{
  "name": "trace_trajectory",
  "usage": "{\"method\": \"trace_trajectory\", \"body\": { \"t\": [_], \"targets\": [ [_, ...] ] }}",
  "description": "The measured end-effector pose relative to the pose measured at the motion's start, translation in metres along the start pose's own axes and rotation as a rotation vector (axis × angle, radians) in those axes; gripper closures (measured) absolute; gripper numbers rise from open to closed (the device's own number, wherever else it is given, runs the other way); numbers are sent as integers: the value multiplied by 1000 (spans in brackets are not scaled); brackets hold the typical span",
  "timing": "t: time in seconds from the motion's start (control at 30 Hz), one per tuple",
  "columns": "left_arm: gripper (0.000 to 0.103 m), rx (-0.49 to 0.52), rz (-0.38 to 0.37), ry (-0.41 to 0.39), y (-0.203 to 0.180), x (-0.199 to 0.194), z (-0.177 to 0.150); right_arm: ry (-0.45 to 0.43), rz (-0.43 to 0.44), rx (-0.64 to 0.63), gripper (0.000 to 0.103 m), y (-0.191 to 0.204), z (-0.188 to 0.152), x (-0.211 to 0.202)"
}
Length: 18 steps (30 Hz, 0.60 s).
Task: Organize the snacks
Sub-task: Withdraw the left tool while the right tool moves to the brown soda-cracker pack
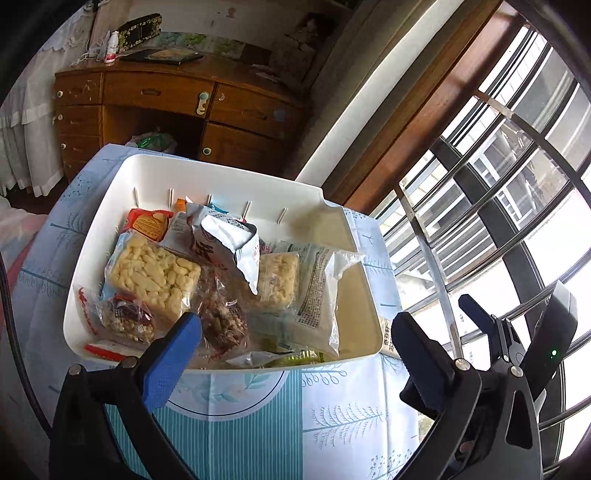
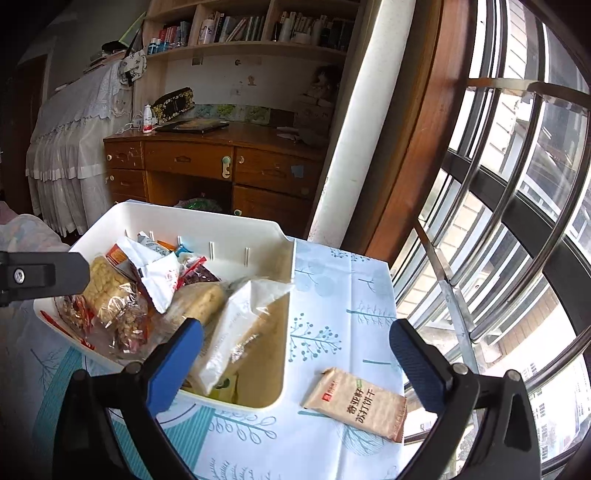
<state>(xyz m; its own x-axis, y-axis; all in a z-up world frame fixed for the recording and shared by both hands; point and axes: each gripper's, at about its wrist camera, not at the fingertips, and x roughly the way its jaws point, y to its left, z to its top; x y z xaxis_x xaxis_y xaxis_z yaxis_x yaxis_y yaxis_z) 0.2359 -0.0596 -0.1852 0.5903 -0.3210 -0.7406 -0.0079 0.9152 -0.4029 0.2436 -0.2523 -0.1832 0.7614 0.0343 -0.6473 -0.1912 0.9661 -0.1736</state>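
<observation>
A white plastic bin (image 1: 229, 177) on a blue-patterned tablecloth holds several snack packets: a clear pack of puffed rice bars (image 1: 153, 275), a silver-white pouch (image 1: 229, 243) and nut bars (image 1: 221, 325). The bin also shows in the right wrist view (image 2: 207, 229). A tan cracker packet (image 2: 356, 404) lies on the cloth to the right of the bin; only its edge shows in the left wrist view (image 1: 388, 338). My left gripper (image 1: 295, 354) is open and empty above the bin's near edge. My right gripper (image 2: 295, 354) is open and empty, with the cracker packet just below and between its fingers.
The table (image 2: 332, 295) stands against a window with metal bars (image 2: 517, 221) on the right. A wooden desk with drawers (image 2: 207, 166) and a bookshelf (image 2: 251, 26) stand behind. A covered piece of furniture (image 2: 70, 129) is at the left.
</observation>
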Motion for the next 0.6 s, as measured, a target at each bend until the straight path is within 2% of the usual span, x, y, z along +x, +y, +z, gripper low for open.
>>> {"method": "trace_trajectory", "body": {
  "t": [0.17, 0.33, 0.6],
  "targets": [
    [1, -12, 27, 40, -14, 6, -17, 48, 17, 4, 0, -28, -11, 9],
    [1, -36, 41, 56, -27, 7, -35, 151, 21, -22, 0, -50, -29, 30],
    [1, -77, 73, 69, -39, 11, -58, 287, 108, 31, 0, -80, -56, 67]
  ]
}}
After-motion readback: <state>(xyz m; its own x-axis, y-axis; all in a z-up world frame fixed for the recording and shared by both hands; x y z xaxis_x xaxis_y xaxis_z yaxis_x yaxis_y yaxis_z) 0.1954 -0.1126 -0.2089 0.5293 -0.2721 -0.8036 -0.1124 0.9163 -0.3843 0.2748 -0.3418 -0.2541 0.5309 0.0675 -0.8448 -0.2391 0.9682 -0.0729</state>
